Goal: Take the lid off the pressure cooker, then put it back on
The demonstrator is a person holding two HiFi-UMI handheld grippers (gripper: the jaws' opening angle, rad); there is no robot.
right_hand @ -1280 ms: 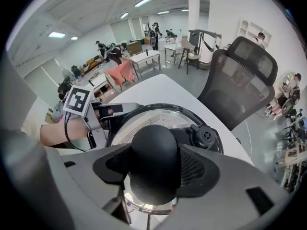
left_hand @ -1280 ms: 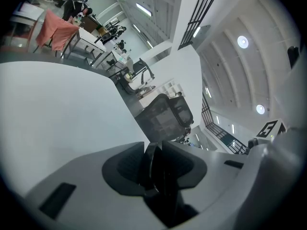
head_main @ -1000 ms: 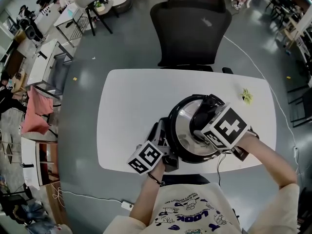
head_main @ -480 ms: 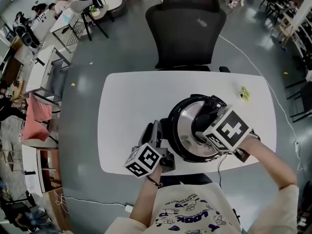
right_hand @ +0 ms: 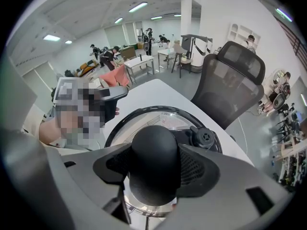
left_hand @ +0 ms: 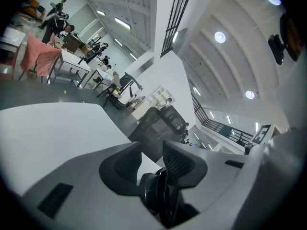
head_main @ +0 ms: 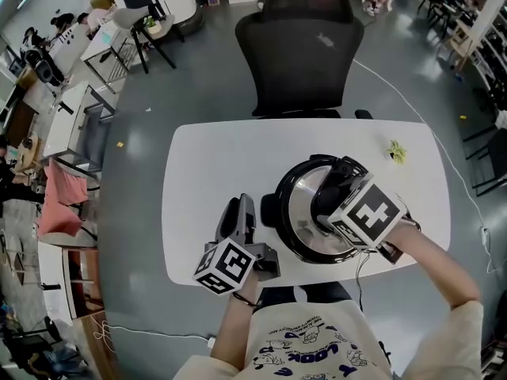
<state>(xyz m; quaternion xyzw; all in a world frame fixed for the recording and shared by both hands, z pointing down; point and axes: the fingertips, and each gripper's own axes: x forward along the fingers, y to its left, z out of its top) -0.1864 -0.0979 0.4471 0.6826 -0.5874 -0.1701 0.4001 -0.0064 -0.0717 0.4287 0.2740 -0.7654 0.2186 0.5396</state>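
right gripper (right_hand: pixel 156 169) grips the black lid knob (right_hand: pixel 154 140) – pads pressed on both sides. left gripper (left_hand: pixel 152 158), lower centre, stands partly open – empty, over the white table (left_hand: pixel 57 133).

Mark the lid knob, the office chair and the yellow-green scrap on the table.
lid knob (right_hand: pixel 154 150), right gripper view, on its rounded black top.
office chair (head_main: pixel 305 62), head view, on the mesh backrest.
yellow-green scrap (head_main: pixel 398 153), head view, on its middle.
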